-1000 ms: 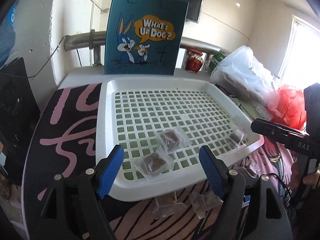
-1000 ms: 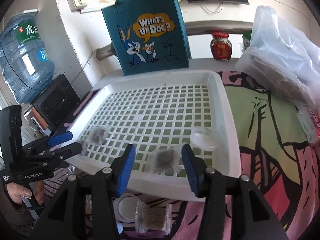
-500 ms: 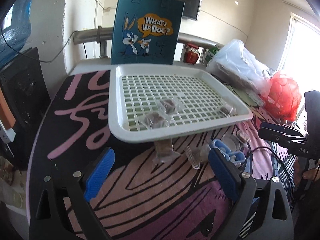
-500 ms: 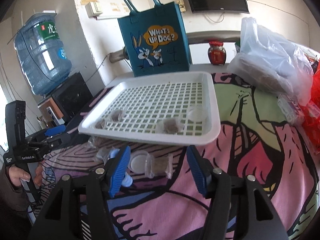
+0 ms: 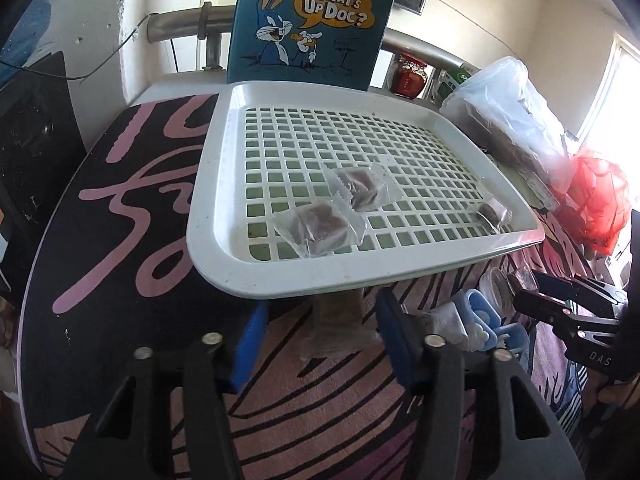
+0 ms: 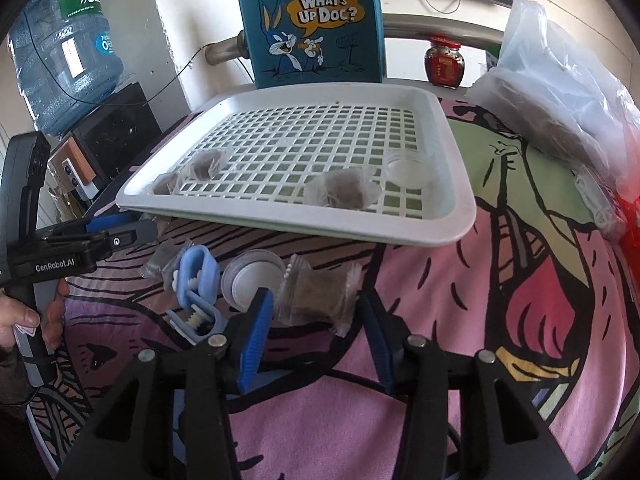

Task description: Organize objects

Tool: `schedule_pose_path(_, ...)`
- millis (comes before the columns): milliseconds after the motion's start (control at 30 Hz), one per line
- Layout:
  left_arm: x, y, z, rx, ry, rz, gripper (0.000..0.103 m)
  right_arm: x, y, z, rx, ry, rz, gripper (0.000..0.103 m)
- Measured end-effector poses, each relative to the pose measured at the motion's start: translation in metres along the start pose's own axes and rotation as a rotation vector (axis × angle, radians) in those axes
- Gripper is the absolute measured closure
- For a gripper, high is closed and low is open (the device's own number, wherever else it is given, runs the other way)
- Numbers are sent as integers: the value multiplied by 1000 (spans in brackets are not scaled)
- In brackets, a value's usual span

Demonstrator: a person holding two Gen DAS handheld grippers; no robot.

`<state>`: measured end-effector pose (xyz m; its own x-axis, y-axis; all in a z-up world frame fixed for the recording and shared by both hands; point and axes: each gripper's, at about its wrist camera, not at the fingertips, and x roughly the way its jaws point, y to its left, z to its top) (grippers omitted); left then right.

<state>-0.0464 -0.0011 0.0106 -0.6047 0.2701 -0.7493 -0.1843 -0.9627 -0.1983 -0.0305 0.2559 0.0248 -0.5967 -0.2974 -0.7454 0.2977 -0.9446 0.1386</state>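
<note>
A white slotted tray (image 5: 224,264) (image 6: 460,200) holds three wrapped brown snacks, two at its front left (image 5: 316,226) (image 5: 362,186) and one at its front right (image 6: 340,192). In front of the tray, a wrapped snack (image 5: 336,320) lies on the cloth between the closing jaws of my left gripper (image 5: 324,340); a gap shows beside its left pad. Another wrapped snack (image 6: 320,296) lies between the closing jaws of my right gripper (image 6: 316,336), its wrapper ends close to both pads. Each gripper also shows in the other's view: the left gripper (image 6: 120,236) and the right gripper (image 5: 532,292).
A blue clip (image 6: 196,280), a white round lid (image 6: 252,280) and a small packet (image 6: 160,260) lie between the grippers. A clear round lid (image 6: 408,168) sits in the tray. Behind stand a blue cartoon bag (image 6: 312,28), a red jar (image 6: 444,64) and plastic bags (image 6: 560,92).
Both grippers drew back from over the tray's front edge and came down to the packets on the cloth. Their jaws widened, then narrowed around those packets.
</note>
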Motion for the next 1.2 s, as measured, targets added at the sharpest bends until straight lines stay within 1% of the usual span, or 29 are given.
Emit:
schedule_pose_path(33, 1, -1, 0, 6, 9, -17, 80, 1, 1, 1, 0, 0, -3, 63)
schedule_pose_path(100, -2, -1, -3, 7, 6, -22, 80, 1, 1, 1, 1, 0, -16, 67)
schedule_pose_path(167, -7, 1, -7, -4, 3, -33, 80, -4, 2, 0, -2, -23, -9, 72)
schedule_pose_path(200, -10, 1, -10, -6, -2, -35, 80, -6, 3, -1, -6, -35, -6, 83)
schedule_pose_path(233, -15, 1, -14, -6, -9, -33, 80, -10, 3, -3, -12, -44, -7, 85)
schedule_pose_path(333, -29, -1, -22, 15, -38, -36, 80, -16, 2, -9, -5, -49, 14, 88)
schedule_pose_path(467, -44, -6, -24, 36, -84, -43, 80, -25, 4, -9, -3, -82, 22, 91)
schedule_pose_path(500, -46, -7, -23, 40, -96, -44, 80, -27, 6, -9, -7, -91, 22, 94)
schedule_pose_path(533, -48, -7, -22, 42, -103, -42, 80, -30, 7, -8, -12, -100, 23, 102)
schedule_pose_path(667, -50, -9, -21, 48, -116, -56, 80, -38, 10, -7, -18, -128, 9, 103)
schedule_pose_path(700, -49, -10, -21, 52, -118, -56, 80, -39, 10, -6, -22, -127, -8, 102)
schedule_pose_path(767, -47, -10, -23, 52, -114, -54, 80, -36, 10, -5, -22, -88, -46, 97)
schedule_pose_path(800, -46, -10, -23, 50, -112, -56, 80, -33, 8, -5, -1, -64, -46, 83)
schedule_pose_path(833, -45, -10, -24, 49, -111, -55, 80, -32, 6, -5, 22, -50, -41, 65)
schedule_pose_path(900, -46, -9, -25, 50, -115, -53, 80, -32, 6, -8, 48, -51, -24, 55)
schedule_pose_path(1000, -46, -9, -25, 50, -115, -54, 80, -30, 15, -10, 30, -36, -20, 54)
schedule_pose_path(1200, -42, -7, -26, 41, -103, -59, 80, -11, 20, -9, 17, 19, -44, 55)
